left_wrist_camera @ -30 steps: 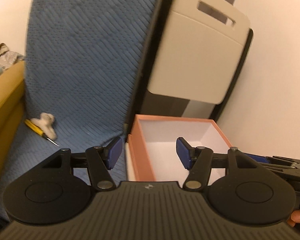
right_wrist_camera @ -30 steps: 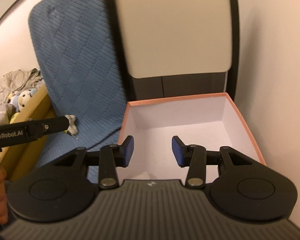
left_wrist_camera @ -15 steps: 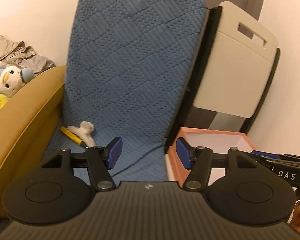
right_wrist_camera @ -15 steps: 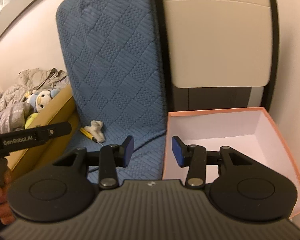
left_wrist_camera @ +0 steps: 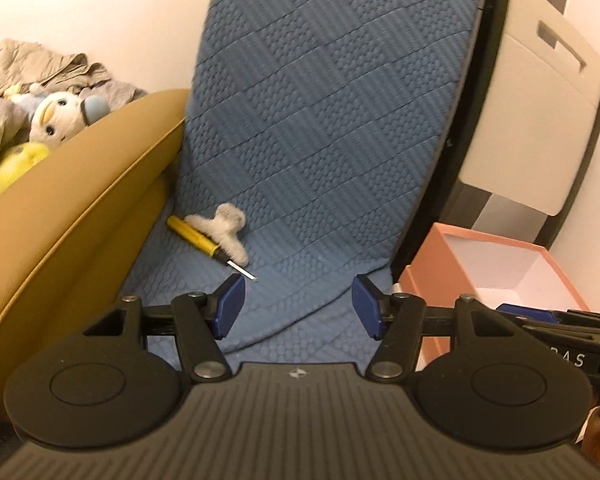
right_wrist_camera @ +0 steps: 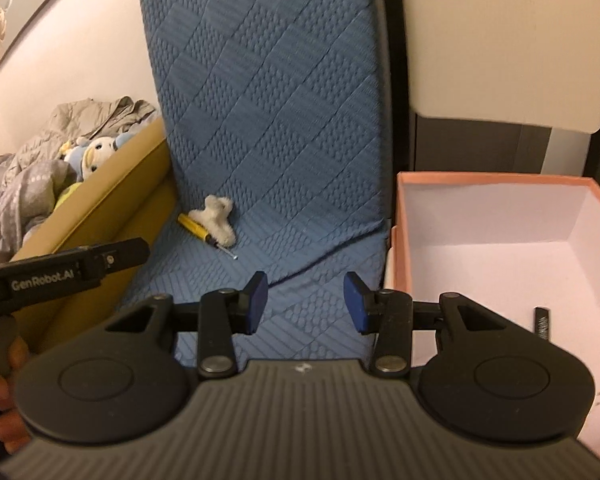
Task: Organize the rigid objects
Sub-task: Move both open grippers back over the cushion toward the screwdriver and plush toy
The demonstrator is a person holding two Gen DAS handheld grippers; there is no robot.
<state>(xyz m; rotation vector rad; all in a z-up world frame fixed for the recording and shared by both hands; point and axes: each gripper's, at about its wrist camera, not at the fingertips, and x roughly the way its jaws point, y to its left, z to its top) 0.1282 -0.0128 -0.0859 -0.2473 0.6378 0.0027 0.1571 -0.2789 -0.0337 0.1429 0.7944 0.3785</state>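
Blue quilted textured seat cover (left_wrist_camera: 332, 128) fills the centre of both views, running up the chair back and down over the seat. Left of it, mustard-yellow padded armrest (left_wrist_camera: 80, 216), with grey bedding (right_wrist_camera: 24, 184) and a pale blue-and-white plush toy (left_wrist_camera: 60, 116) behind. Right of the seat, beige plastic panel with a slot handle (left_wrist_camera: 540, 120) against the wall.

Open pink cardboard box with white interior (right_wrist_camera: 500, 216) sits just beside the seat's right edge; a small dark flat stick-shaped object (right_wrist_camera: 541, 322) lies inside near the front.

On the seat cover, near the armrest: yellow-handled screwdriver with thin metal shaft (left_wrist_camera: 198, 238), and a fluffy grey-white hair claw clip (left_wrist_camera: 226, 228) lying across it, touching.

Left gripper (left_wrist_camera: 298, 304): jaws apart, nothing between the blue pads, aimed at the seat just short of the screwdriver tip. Right gripper (right_wrist_camera: 306, 302): jaws apart, narrower gap, empty, over the seat's front edge next to the box.
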